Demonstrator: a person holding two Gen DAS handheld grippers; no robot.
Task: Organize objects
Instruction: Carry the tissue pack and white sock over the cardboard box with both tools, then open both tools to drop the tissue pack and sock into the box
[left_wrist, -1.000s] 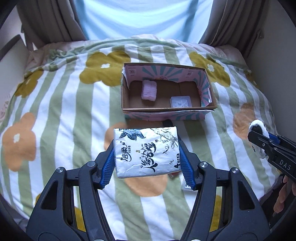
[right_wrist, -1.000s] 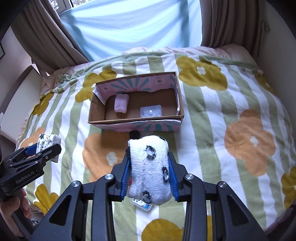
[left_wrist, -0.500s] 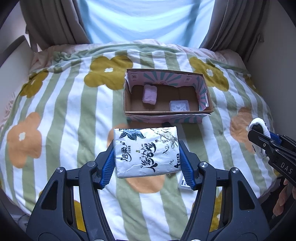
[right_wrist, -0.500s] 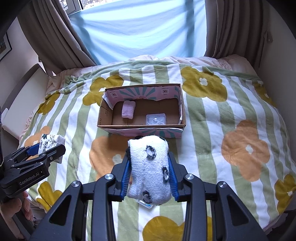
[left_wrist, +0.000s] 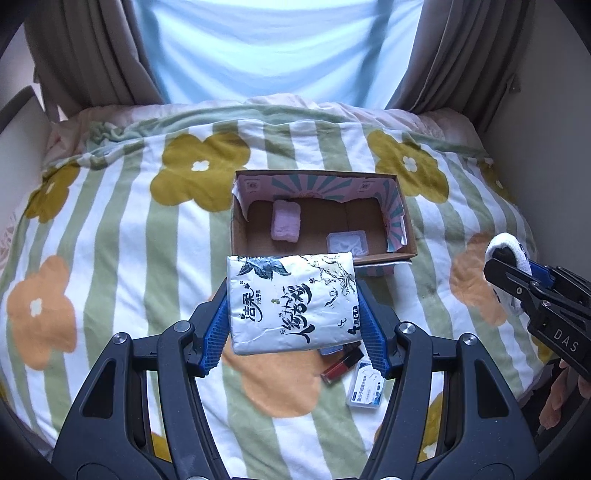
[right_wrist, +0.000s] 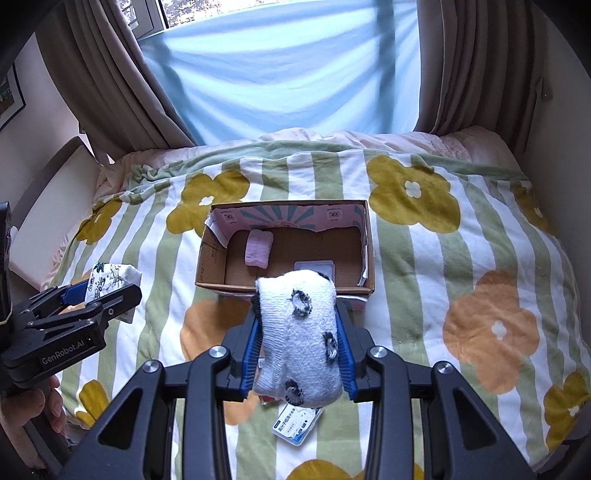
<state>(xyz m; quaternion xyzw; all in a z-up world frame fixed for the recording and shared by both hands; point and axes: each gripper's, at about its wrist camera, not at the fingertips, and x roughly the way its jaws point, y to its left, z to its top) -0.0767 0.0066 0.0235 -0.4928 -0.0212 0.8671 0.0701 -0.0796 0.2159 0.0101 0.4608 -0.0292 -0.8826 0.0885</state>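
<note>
Both clamped — left hand-held gripper (left_wrist: 293, 308) on tissue pack (left_wrist: 291, 301), right hand-held gripper (right_wrist: 299, 341) on sock (right_wrist: 299, 332).

Your bed (right_wrist: 424, 258) wears a quilt of green and white stripes with big yellow and orange flowers. On it sits an open cardboard box (right_wrist: 210, 264) near the middle. Nearer you lie a small white-and-blue packet (left_wrist: 365, 389) and a red tube (left_wrist: 338, 367) beside it.
</note>
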